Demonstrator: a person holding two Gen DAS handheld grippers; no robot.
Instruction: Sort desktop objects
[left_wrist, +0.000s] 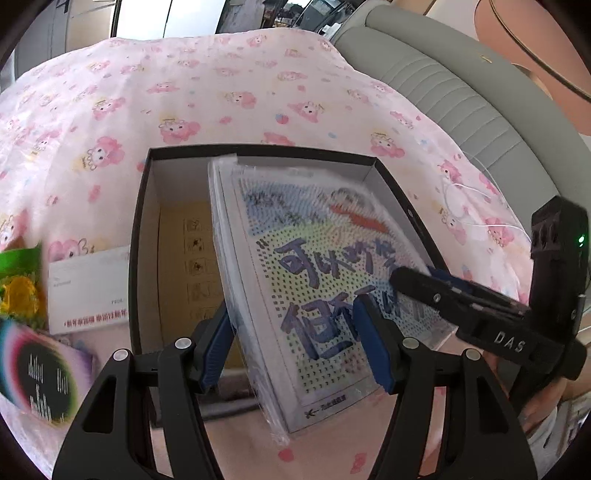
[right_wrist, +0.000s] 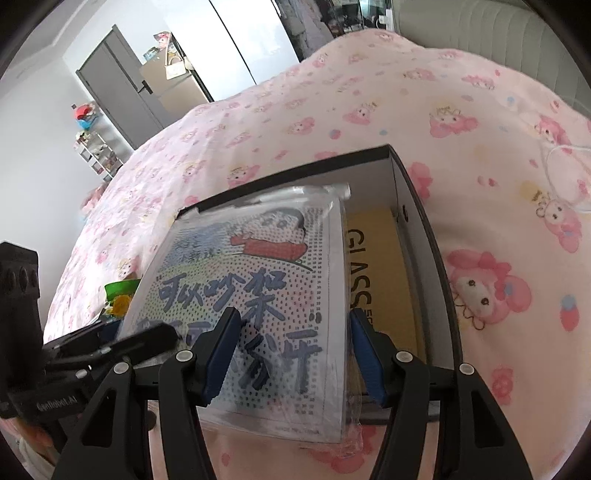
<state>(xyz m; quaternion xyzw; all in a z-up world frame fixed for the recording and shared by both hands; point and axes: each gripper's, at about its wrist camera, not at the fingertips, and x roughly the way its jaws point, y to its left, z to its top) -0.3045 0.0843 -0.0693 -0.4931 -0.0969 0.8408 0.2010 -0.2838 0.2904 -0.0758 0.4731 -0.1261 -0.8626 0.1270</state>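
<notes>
Over the black box (left_wrist: 142, 258) on the pink bedspread (left_wrist: 221, 92), the plastic-wrapped board (left_wrist: 314, 288) tilts, grasped by both the left claw (left_wrist: 295, 347) and right claw (right_wrist: 291, 354), right at three o'clock.

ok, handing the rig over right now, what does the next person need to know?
Left gripper: shut on the wrapped craft pack, at its left edge.
Right gripper: shut on the same pack, at its right edge.
The pack hangs tilted over the open black box, not set down yet. A yellow box lies inside.
Left to do: lower the pack in and release. Then probably the white envelope, green packet and colourful card on the pink cloth beside the box.
</notes>
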